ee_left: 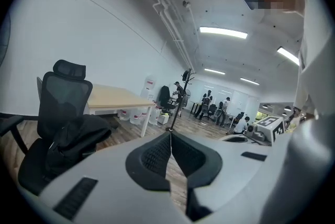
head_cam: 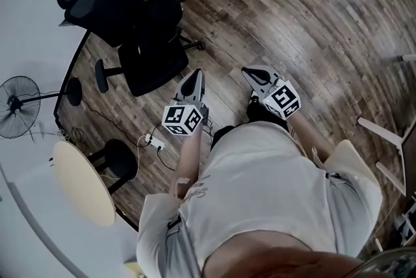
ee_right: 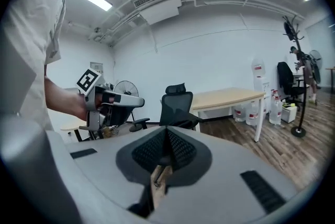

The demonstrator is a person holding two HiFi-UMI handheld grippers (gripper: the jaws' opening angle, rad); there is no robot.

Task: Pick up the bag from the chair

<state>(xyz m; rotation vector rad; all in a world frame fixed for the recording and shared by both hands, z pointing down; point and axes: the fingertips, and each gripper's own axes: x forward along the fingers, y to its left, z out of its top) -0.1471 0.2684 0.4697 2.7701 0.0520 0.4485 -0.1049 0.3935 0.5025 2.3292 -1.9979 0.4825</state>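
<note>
Both jaws are together and empty: left gripper (head_cam: 196,75), right gripper (head_cam: 249,72). The bag (head_cam: 158,18), a dark lump I think, sits on the chair (head_cam: 153,67) at 10 o'clock, well apart. I should close in, open the jaws early and aim for a top fold.

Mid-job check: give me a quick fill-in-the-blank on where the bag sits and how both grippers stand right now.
1. The bag lies on the seat of the black office ____.
2. The jaws of the left gripper and the right gripper are both ____, with nothing between them.
3. The bag is held by ____ gripper.
Missing words: chair; shut; neither.
</note>
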